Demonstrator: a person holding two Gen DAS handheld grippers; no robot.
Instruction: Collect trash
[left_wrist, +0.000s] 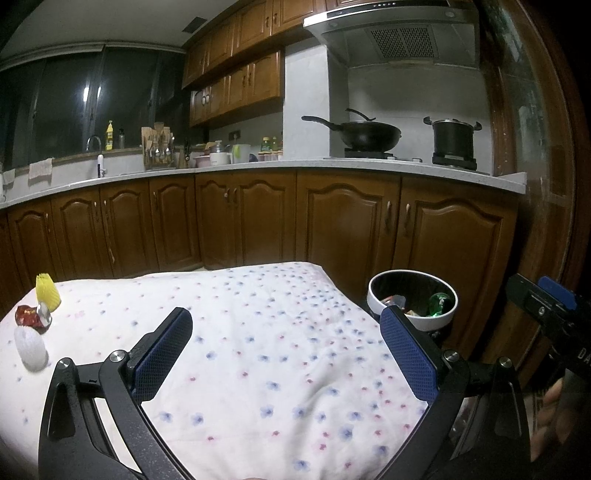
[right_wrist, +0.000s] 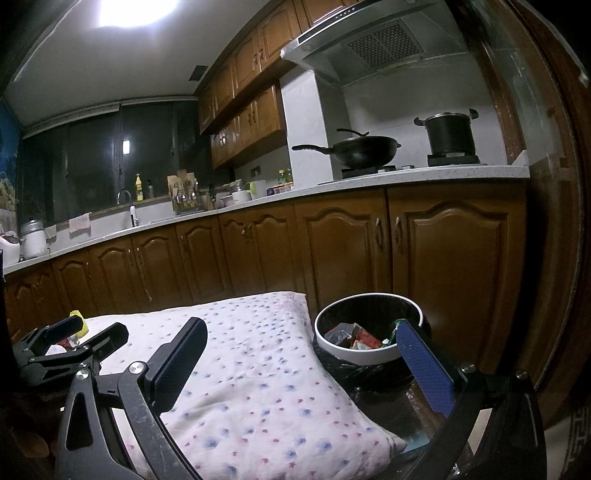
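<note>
White bin (left_wrist: 373, 301) of wrappers, three scraps (left_wrist: 35, 321) on cloth (left_wrist: 258, 350), both hand-held grippers (left_wrist: 286, 352) (right_wrist: 299, 363) spread apart, empty

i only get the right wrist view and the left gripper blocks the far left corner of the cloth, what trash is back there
Observer: Three pieces, seen from the left wrist: a yellow paper cup, a red can and a white foam net.
Operator: spread out or bunched
Observer: Bunched at the cloth's left edge, with the can in the middle and the net nearest the camera.
Operator: anything held on that side
Observer: No. The left gripper is open, with only bare cloth between its fingers.
</note>
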